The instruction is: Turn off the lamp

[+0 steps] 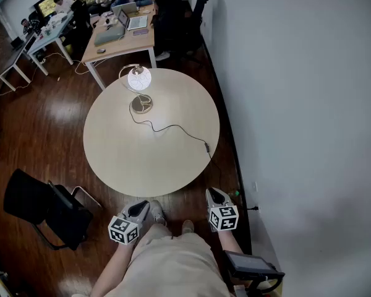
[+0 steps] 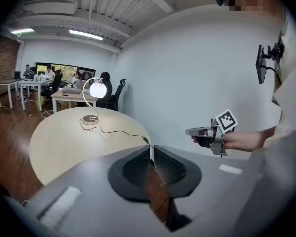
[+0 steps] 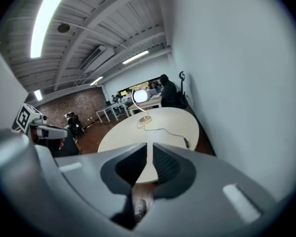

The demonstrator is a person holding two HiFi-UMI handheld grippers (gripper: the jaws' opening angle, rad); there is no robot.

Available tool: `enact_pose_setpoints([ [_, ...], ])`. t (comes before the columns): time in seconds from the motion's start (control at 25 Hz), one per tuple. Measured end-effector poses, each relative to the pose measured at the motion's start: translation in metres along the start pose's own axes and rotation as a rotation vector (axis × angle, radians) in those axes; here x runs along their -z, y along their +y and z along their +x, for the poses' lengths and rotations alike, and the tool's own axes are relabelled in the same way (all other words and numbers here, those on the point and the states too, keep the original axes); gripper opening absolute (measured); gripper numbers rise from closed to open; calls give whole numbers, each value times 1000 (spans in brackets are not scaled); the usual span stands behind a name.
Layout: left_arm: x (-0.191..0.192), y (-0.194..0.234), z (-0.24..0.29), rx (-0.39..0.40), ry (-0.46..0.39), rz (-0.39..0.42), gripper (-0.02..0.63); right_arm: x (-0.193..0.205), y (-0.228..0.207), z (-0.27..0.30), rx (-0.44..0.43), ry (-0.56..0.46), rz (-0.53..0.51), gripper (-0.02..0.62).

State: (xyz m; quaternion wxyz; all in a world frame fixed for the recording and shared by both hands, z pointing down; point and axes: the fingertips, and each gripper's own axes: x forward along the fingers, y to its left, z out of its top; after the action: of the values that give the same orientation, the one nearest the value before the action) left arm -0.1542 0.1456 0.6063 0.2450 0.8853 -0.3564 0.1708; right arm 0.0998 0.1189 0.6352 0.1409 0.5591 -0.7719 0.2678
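near the person, the left gripper (image 1: 140,209) and the right gripper (image 1: 215,197) hung before the table (image 1: 111,166), jaws nearly together, holding nothing. at the far edge the lamp (image 1: 139,79) glowed, so nothing was done yet.

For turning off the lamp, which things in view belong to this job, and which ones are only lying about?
For the job: lamp, its cord with a dark block, likely the switch, round table, left tool, right tool.
Just lying about: black chair, wooden desk with laptops, dark screen on a mount.
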Motion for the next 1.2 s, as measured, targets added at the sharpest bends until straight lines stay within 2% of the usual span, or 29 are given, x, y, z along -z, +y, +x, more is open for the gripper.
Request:
enact_pose_setpoints([
  [0.2, -25, 32, 21, 59, 19, 55, 17, -37, 4, 34, 43, -8, -20, 28],
  [0.56, -59, 83, 36, 187, 24, 60, 5, -84, 25, 61, 160, -20, -40, 26],
  [0.76, -63, 102, 45, 256, 47, 68, 5, -98, 40, 66, 232, -27, -97, 26],
  [0.96, -58, 110, 49, 332, 79, 80, 5, -108, 56, 66, 317, -29, -229, 26],
  [1.2, -55, 110, 54, 415, 97, 114, 5, -112, 78, 71, 354, -23, -284, 26],
])
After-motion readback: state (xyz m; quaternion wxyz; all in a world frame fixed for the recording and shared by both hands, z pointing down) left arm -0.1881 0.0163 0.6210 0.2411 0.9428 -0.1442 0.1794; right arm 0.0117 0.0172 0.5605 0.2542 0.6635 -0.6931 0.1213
